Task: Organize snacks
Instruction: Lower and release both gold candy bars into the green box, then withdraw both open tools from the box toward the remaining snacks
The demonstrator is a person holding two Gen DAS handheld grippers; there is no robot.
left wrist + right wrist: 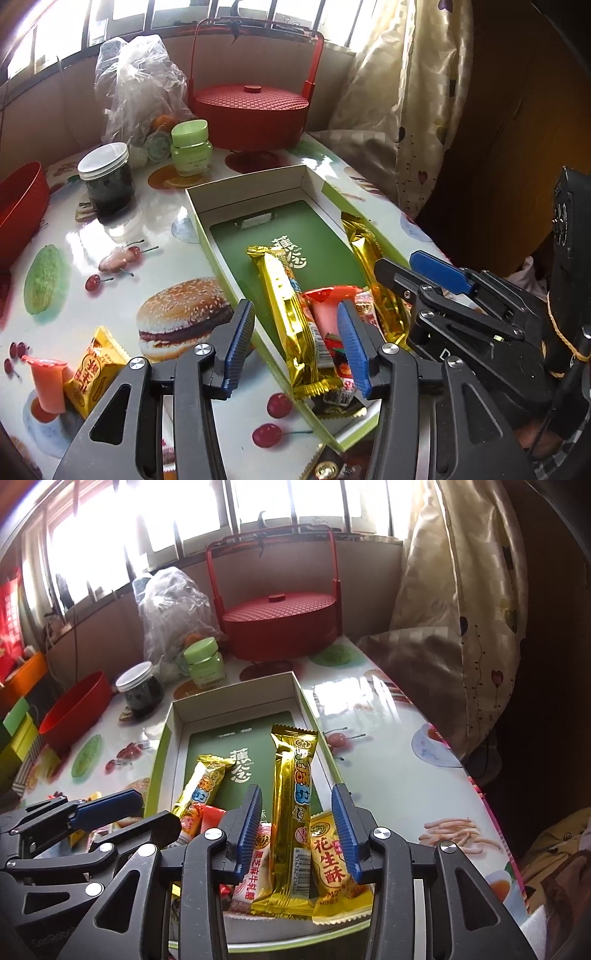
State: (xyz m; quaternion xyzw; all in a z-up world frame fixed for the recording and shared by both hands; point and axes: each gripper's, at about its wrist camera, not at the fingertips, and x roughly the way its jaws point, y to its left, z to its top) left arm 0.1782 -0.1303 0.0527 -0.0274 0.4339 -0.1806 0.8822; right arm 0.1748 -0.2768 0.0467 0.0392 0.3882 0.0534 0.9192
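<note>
Left wrist view: left gripper (295,343), jaws apart and empty, poised over the near left wall of the green-lined cardboard box (207,236). Right gripper (299,830), jaws likewise apart, nothing clamped, straddling a long gold bar (291,812) without touching it, as far as can be told.

Contents of box: second gold bar (291,314) lying diagonally; pink jelly cup (327,314); yellow peanut-crisp packet (334,864); white sesame-nougat packet (251,867); all heaped at the near end, far end bare.

Outside box, on the fruit-print tablecloth (110,229): yellow packet (92,373) and another pink jelly cup (46,384), touching, near the left gripper.

Judged step: fetching the two strays with the left gripper. Advice: swing left clear of the box wall, take the yellow packet by its crimped edge, grip lightly as the wrapper is slick and crushable, and set it in the bare far end rather than on the heap.
</note>
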